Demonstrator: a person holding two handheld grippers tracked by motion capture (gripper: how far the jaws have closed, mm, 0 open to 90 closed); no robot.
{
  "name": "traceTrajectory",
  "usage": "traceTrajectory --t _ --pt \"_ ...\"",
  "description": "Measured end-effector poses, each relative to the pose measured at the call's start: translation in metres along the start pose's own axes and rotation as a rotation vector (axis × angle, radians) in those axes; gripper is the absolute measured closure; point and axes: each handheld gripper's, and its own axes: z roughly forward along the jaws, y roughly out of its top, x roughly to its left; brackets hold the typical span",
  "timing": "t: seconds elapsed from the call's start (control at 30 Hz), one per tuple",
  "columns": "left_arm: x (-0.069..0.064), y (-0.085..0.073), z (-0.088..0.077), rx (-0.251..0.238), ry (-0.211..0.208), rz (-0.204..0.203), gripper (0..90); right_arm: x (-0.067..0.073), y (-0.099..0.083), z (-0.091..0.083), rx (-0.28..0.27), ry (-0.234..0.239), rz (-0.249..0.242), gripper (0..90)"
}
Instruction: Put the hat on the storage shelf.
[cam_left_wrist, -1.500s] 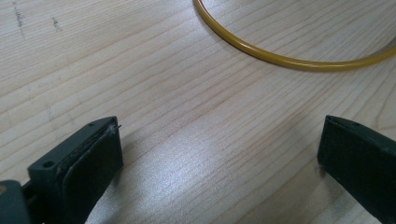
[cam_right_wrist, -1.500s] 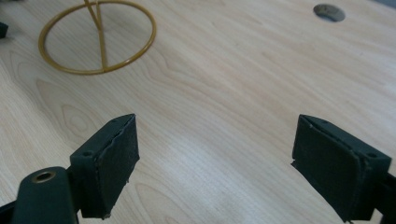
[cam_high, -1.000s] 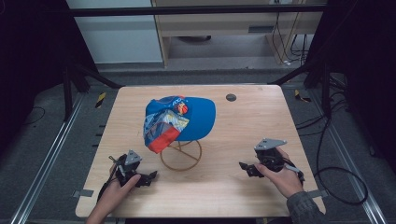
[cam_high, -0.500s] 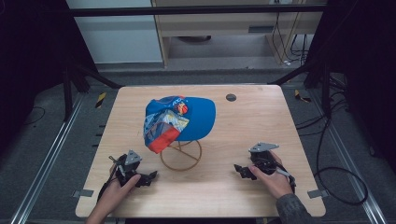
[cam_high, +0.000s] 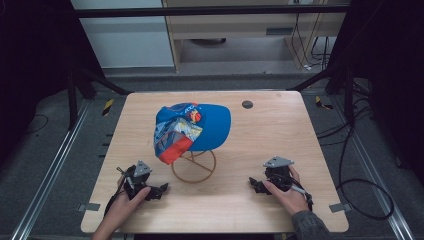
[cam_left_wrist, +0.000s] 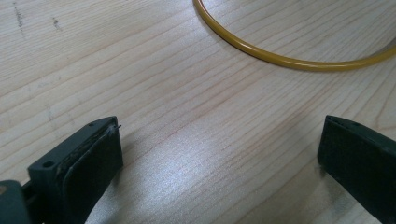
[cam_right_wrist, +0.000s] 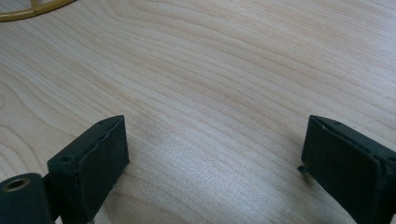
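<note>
While both grippers rest near the table's (cam_high: 310, 125) front edge, high view: cap (cam_high: 192, 127) on stand (cam_high: 194, 167) sits mid-table, left gripper (cam_high: 159, 190) nearer. Left gripper view: jaws wide, empty, stand's ring (cam_left_wrist: 280, 58) ahead. Right gripper (cam_right_wrist: 212, 154) view: jaws wide, just been opening, empty.

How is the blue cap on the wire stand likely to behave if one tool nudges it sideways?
The blue cap looks like soft fabric, so it would probably dent rather than resist. It perches on a thin wire stand with a ring base, so a sideways nudge could slide it off or tip the light stand.
</note>
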Motion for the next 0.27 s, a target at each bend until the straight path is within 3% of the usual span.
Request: traceTrajectory --t 0.27 --pt "0.0003 0.0003 0.0002 0.000 0.001 0.000 0.0 0.0008 -0.0007 -0.0003 0.006 -0.022 0.022 4.5"
